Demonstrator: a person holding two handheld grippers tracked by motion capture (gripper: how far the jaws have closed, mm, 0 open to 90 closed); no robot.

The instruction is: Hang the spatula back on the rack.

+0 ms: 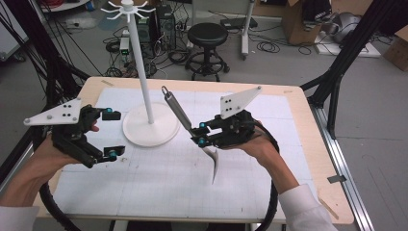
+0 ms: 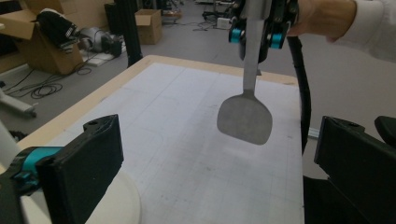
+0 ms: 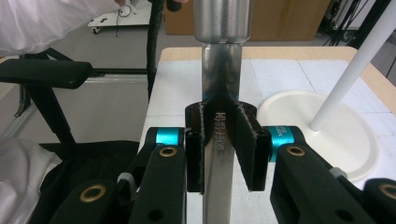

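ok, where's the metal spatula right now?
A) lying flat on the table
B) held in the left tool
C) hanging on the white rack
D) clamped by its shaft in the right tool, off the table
D: the right tool is shut on the flat shaft of the spatula, whose blade hangs above the table in the left gripper view, while the left tool stands open and holds nothing beside the white rack.

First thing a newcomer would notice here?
The metal spatula held aloft over the table's middle, clamped by its handle in the right hand-held gripper, blade hanging down. Next, the tall white hook stand at the table's far side, and the left hand-held gripper open, holding nothing.
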